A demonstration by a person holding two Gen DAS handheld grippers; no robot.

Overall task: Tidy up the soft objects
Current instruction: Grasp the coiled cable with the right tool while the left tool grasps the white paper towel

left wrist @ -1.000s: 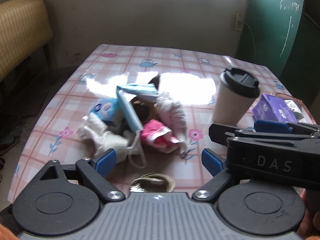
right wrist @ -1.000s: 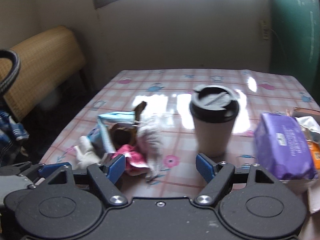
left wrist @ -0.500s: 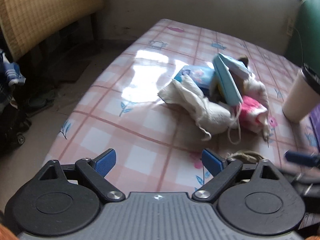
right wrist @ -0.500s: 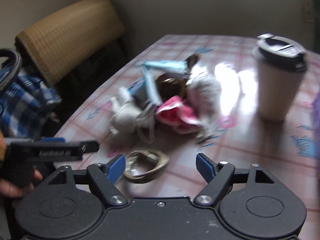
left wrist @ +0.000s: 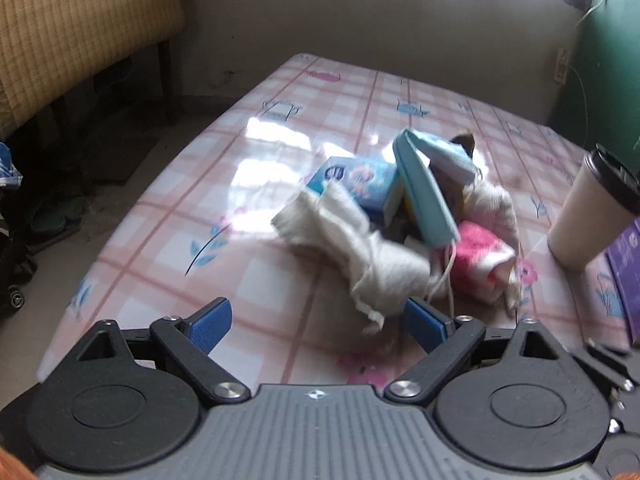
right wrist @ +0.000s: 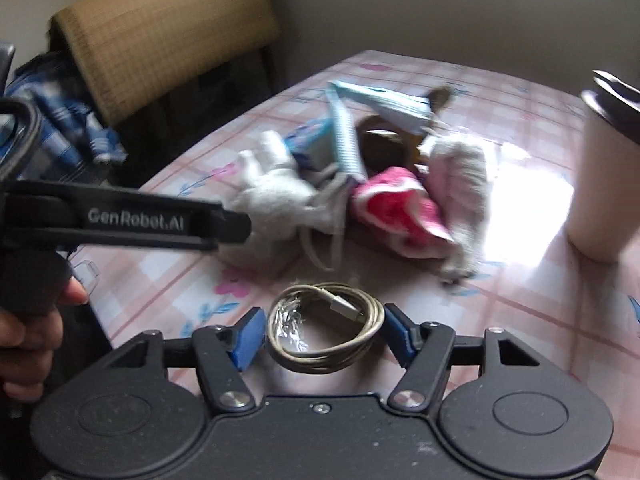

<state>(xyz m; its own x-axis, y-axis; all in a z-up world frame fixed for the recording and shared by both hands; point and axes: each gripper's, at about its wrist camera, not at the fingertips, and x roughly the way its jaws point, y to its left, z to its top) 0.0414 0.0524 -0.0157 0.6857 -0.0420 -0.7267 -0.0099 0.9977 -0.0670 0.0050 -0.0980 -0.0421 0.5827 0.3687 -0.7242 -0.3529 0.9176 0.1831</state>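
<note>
A pile of soft things sits in the middle of the table with the shiny pink checked cloth. In the pile there is a fluffy white cloth, a bright pink cloth with white edges, and a pale pink fuzzy cloth. A light blue face mask leans across the top. A small blue and white box lies under it, touching the white cloth. Something brown peeks out from the back of the pile, but it is too blurry to tell what it is.

The left gripper is wide open. It holds nothing. Its right blue finger pad is just beside the near end of the white cloth.

The right gripper is open too. A coiled grey cable lies on the table between its two blue pads. The pads sit close to the coil on both sides, but I cannot tell if they touch it.

A tall cream paper cup with a black lid stands upright to the right of the pile. A purple packet lies beside the cup. A tan woven chair back stands past the left edge of the table.
</note>
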